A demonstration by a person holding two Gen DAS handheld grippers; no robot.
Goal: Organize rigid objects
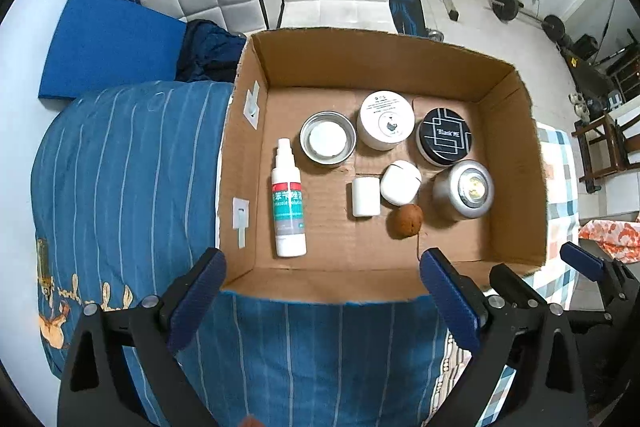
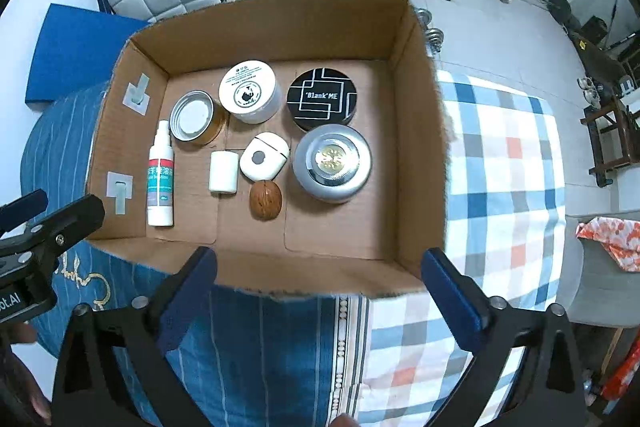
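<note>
Your left gripper [image 1: 320, 291] and right gripper [image 2: 320, 287] both hung with jaws apart, holding nothing. All 7 items lay inside the cardboard box [image 1: 516, 155], beyond both grippers. The spray bottle [image 1: 289, 199] lay near-to-far at the left, nearer your left gripper.

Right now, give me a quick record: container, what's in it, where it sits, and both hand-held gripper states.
container: open cardboard box
surface: bed with blue striped cover
contents: spray bottle, lying flat; amber jar; white jar; black tin; silver tin; white case; white tube; walnut
left hand-held gripper: open, empty, above the box's near edge
right hand-held gripper: open, empty, above the box's near edge
</note>
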